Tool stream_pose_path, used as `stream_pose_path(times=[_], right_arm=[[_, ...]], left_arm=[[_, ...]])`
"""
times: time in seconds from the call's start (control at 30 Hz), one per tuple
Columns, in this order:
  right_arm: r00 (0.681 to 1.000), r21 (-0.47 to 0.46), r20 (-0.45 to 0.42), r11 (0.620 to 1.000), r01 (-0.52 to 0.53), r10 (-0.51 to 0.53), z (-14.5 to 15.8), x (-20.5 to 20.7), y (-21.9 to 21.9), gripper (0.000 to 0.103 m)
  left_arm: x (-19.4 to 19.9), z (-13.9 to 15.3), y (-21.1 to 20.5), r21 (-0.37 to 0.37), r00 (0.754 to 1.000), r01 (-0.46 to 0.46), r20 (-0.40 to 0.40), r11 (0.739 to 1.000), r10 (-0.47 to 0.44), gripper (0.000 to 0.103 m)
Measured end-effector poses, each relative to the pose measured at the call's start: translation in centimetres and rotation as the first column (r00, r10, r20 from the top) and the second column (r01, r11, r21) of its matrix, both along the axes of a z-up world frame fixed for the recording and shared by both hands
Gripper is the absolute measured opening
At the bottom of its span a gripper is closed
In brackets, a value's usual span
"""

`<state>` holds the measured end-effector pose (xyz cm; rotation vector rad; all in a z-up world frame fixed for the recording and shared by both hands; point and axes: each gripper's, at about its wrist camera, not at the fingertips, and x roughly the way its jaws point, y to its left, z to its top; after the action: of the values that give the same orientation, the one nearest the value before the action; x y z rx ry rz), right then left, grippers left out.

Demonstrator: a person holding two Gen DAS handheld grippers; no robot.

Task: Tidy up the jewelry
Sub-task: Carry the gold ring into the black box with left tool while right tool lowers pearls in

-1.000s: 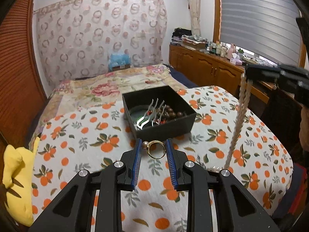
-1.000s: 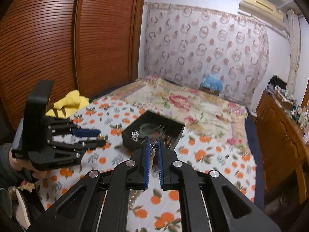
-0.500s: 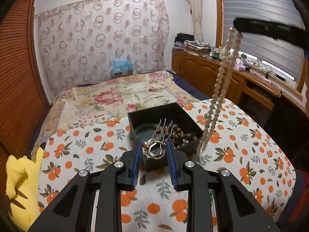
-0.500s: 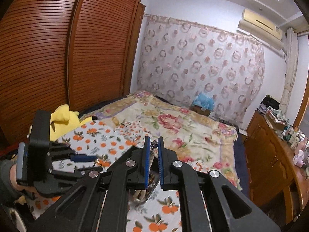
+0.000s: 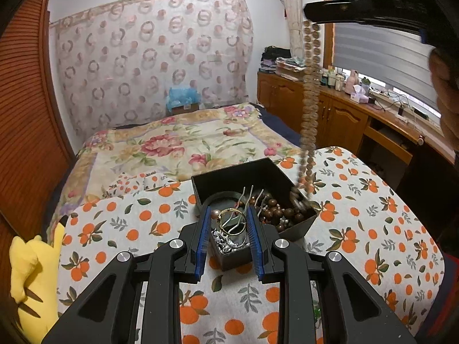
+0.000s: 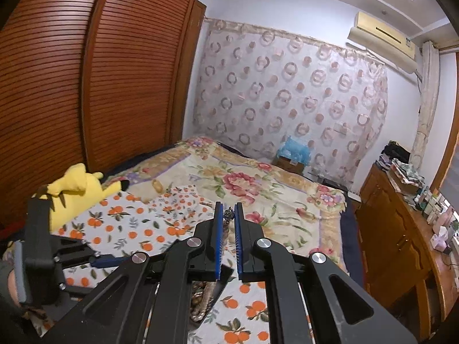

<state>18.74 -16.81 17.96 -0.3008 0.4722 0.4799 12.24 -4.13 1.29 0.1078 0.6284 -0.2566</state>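
Note:
My left gripper (image 5: 229, 215) is shut on a gold ring (image 5: 233, 209) with a small pearl, held over the near corner of a black box (image 5: 238, 172). The box holds dark beads, silver hair forks and silver pieces. High at the right, my right gripper (image 5: 309, 14) is shut on a long pale bead necklace (image 5: 311, 94) that hangs straight down, its lower end at the box's right rim. In the right wrist view the right gripper (image 6: 228, 209) pinches the top beads, the necklace (image 6: 205, 295) dangles below, and the left gripper (image 6: 100, 261) sits low left.
The box rests on an orange-print cloth (image 5: 373, 229) over a table beside a floral bed (image 5: 186, 143). A yellow plush toy (image 5: 28, 272) lies at the left edge. Wooden cabinets (image 5: 344, 117) line the right wall, and a slatted wooden wardrobe (image 6: 86, 86) stands left.
My right gripper has risen with the necklace, lifting its lower end off the cloth and over to the box's rim. My left gripper carried the ring forward over the box.

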Motion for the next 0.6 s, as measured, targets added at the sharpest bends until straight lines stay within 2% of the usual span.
stream_pose_path(times=[0.17, 0.33, 0.5, 0.6], right_arm=[[0.999, 0.021, -0.039, 1.000, 0.017, -0.017, -1.2, 2.1, 0.0, 0.009], [0.993, -0.006, -0.111, 0.999, 0.038, -0.038, -4.9, 3.9, 0.4, 0.009], [0.973, 0.017, -0.228, 0.999, 0.027, -0.022, -9.7, 5.1, 0.1, 0.009], [0.963, 0.036, -0.268, 0.999, 0.023, -0.012, -11.3, 5.2, 0.0, 0.009]], left_arm=[[0.5, -0.2, -0.3, 0.003, 1.000, 0.000, -0.007, 1.000, 0.000, 0.024], [1.6, -0.9, -0.3, -0.004, 1.000, -0.002, -0.025, 1.000, 0.002, 0.024], [2.5, -1.8, -0.4, -0.004, 0.999, -0.005, -0.049, 1.000, 0.004, 0.024], [3.1, -2.2, -0.7, -0.001, 0.998, -0.004, -0.059, 1.000, 0.003, 0.024]])
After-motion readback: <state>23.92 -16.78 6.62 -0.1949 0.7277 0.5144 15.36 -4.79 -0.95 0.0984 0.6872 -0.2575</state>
